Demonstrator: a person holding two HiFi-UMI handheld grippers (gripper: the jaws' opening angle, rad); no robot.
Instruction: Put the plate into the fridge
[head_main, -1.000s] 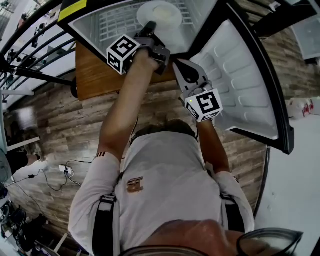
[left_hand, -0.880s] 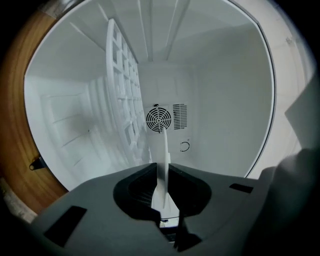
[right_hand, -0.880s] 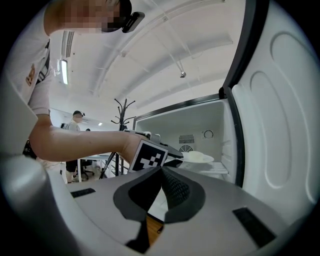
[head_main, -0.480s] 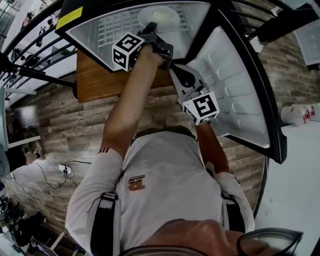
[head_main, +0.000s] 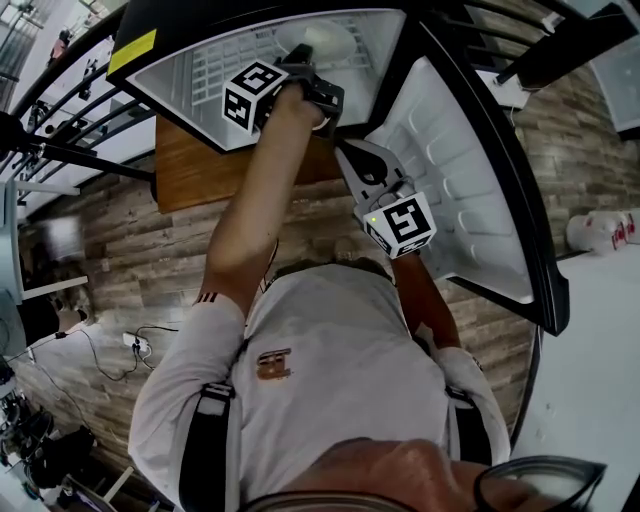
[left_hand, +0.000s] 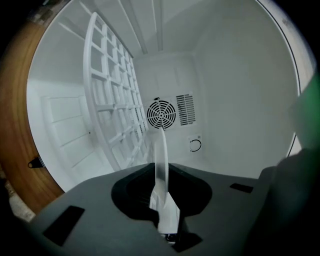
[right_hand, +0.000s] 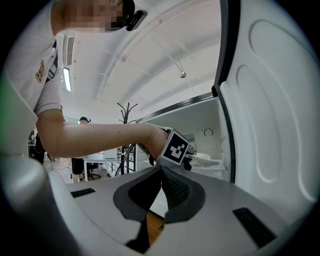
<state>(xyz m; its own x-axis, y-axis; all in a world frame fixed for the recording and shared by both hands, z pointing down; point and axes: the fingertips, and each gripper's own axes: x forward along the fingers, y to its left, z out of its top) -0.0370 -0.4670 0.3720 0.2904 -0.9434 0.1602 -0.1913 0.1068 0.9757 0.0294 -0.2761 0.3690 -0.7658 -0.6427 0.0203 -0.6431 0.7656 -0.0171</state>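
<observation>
Right claw (head_main: 350, 155) nearest: jaws pressed together, nothing between the ribbed dark pads, grey matte shell. Held low and close to the chest on a bent arm, pointing up beside the open fridge door (head_main: 470, 180), white glossy plastic with rounded embossed panels.

Further out, left forearm (head_main: 250, 210) bare and stretched nearly straight, reaching up into the fridge (head_main: 180, 60). Left claw (head_main: 303, 62) clamped firmly on the rim of the plate (head_main: 335, 40), round, shallow, smooth white, well inside the compartment.

Along those jaws, the plate edge-on: a thin upright blade rising out of the dark grip. Just beside it, a white wire shelf (left_hand: 112, 110) in a grid of square cells; touching or not, impossible to call. Past that, smooth moulded white walls, then a round slotted fan grille (left_hand: 161, 114) on the back wall.

Outside the cabinet, a brown wooden panel (head_main: 200, 165) with visible grain against the fridge's side, and down below, plank-patterned floor (head_main: 110, 250).
</observation>
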